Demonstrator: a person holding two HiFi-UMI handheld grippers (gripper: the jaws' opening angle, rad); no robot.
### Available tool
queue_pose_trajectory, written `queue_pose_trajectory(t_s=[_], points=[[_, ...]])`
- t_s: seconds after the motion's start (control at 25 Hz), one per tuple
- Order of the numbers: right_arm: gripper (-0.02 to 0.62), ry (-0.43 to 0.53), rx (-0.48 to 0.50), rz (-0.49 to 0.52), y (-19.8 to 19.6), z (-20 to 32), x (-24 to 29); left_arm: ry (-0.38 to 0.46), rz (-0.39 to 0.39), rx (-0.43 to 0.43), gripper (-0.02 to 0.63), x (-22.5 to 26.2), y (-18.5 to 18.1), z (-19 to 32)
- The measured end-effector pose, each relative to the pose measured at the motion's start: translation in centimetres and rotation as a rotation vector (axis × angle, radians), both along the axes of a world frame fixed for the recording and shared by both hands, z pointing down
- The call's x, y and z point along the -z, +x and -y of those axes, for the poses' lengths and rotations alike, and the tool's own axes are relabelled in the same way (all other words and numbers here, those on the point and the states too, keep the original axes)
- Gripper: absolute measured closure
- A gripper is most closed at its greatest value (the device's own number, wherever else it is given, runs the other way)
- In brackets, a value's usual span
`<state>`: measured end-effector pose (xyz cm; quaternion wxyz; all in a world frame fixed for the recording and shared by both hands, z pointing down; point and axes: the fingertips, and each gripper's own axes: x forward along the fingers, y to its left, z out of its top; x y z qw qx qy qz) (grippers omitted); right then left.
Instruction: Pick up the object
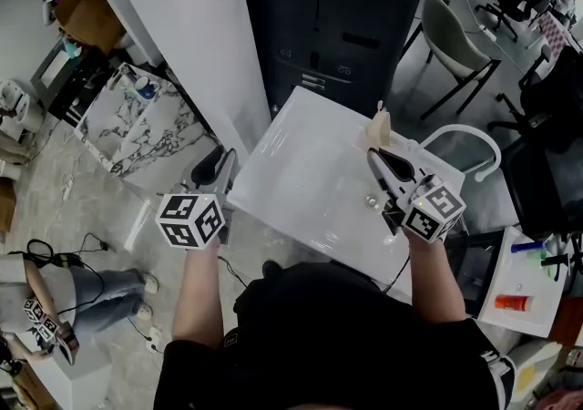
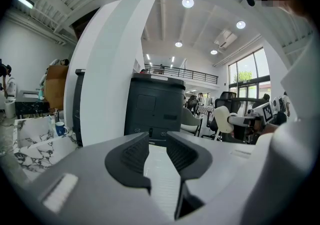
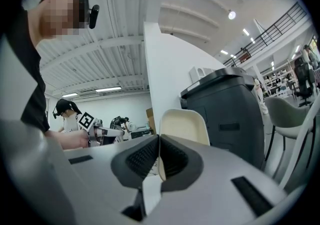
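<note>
My right gripper [image 1: 376, 155] has its fingers [image 3: 142, 158] closed on the cream flat piece [image 3: 184, 125]. The piece stands upright out of them, above the far right part of the bench [image 1: 301, 171], and I judge that it is already clear of the bench top.

To do this step well, the squeeze must be steady, because the piece looks thin and smooth and I hold only its lower edge. It may pivot if I swing it. I should lift it straight up from the bench, with the wrist level.

My left gripper [image 1: 226, 162] hangs at the left edge of the bench. Its fingers [image 2: 131, 156] are apart, with nothing between them, and I think it has no job here.

I count one cream piece, one small shiny bead [image 1: 371, 201] on the bench just beside my right gripper, one bench and two grippers.
</note>
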<state>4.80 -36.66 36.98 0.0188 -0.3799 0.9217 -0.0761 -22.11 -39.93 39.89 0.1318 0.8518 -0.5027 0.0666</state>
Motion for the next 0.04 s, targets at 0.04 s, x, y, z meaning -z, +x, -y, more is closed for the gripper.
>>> queue_pose_trajectory(t_s=[0.04], points=[[0.574, -0.003, 0.001, 0.0, -0.05, -0.03, -0.08, -0.001, -0.001, 0.001, 0.492, -0.03, -0.01, -0.01]])
